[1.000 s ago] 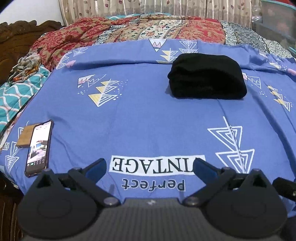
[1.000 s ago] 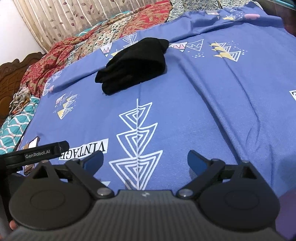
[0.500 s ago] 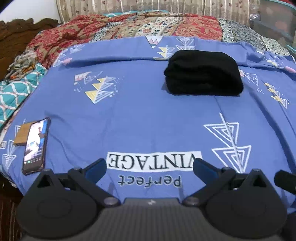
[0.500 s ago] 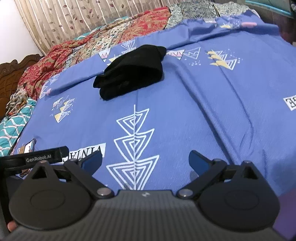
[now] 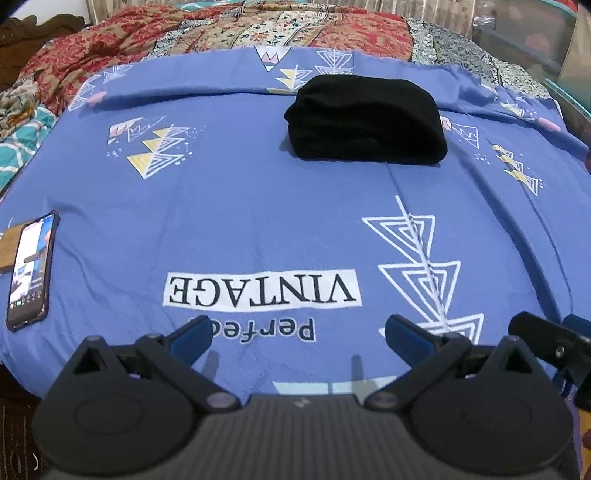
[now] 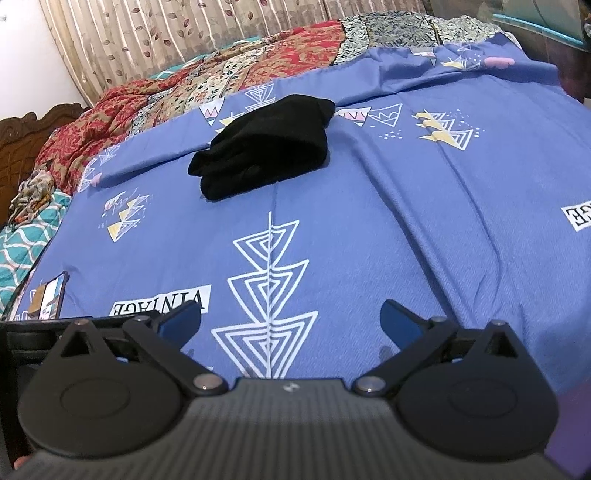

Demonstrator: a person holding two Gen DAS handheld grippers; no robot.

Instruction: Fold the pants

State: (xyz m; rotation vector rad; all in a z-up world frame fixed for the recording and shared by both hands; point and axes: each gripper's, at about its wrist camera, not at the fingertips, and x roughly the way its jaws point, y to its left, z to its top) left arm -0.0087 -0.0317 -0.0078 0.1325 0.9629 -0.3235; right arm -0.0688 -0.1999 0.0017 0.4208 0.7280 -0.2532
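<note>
Black pants [image 5: 367, 123] sit folded into a thick, soft rectangular bundle toward far side of the blue bedsheet [image 5: 258, 206], well apart from both tongs; wide stretch of bare sheet btwn bundle and near edge; left gripper [image 5: 297, 338] hangs low over near edge by the "Perfect VINTAGE" print, jaws wide, nothing in them; right gripper [image 6: 290, 321] likewise spread wide and empty, over white triangle print; sheet lightly creased w/ long ridges on right; phone [image 5: 31, 269], glossy and flat, lies at left edge; red patterned quilt [image 5: 221, 33] bunched behind.
</note>
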